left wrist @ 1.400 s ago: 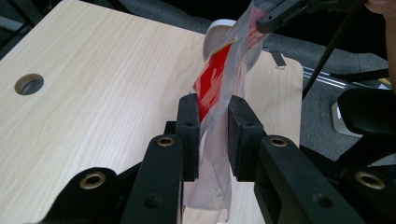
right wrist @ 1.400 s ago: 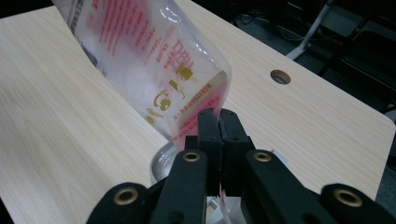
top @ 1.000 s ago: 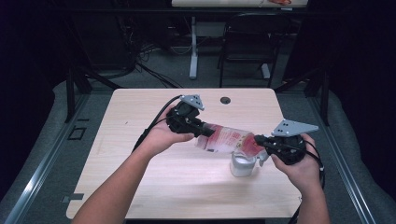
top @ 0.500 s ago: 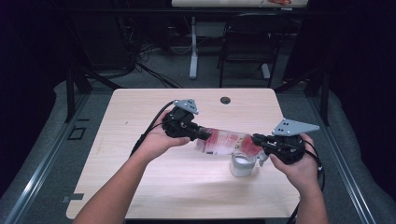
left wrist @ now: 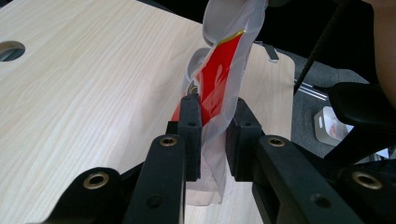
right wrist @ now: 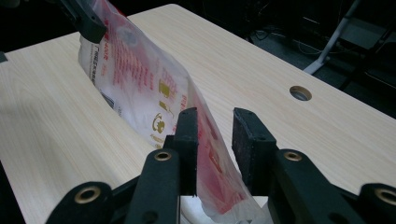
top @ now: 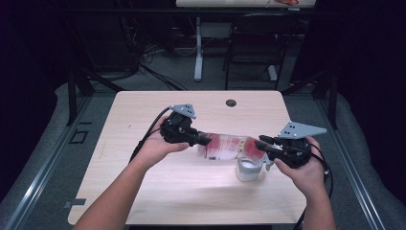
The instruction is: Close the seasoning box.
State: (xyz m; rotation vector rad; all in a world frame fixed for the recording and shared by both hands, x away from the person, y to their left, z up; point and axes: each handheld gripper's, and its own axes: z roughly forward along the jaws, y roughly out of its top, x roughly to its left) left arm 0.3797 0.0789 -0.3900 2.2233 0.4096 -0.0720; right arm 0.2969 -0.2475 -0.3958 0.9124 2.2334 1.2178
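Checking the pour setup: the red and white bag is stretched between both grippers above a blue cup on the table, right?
Not quite: the cup is white, not blue, as the high view shows. The red and white bag does stretch between the left gripper and the right gripper above it.

Table point(top: 143, 191) lit evenly from overhead, surroundings dark, high view soft w/ slight blur.

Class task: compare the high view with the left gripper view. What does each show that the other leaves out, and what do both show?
High view: the white cup under the bag's end, the right claw there, jaws just opening, and both forearms. Left gripper view: the left claw's pads pinching the bag's edge. Both: the red-and-white plastic bag and the wooden table.
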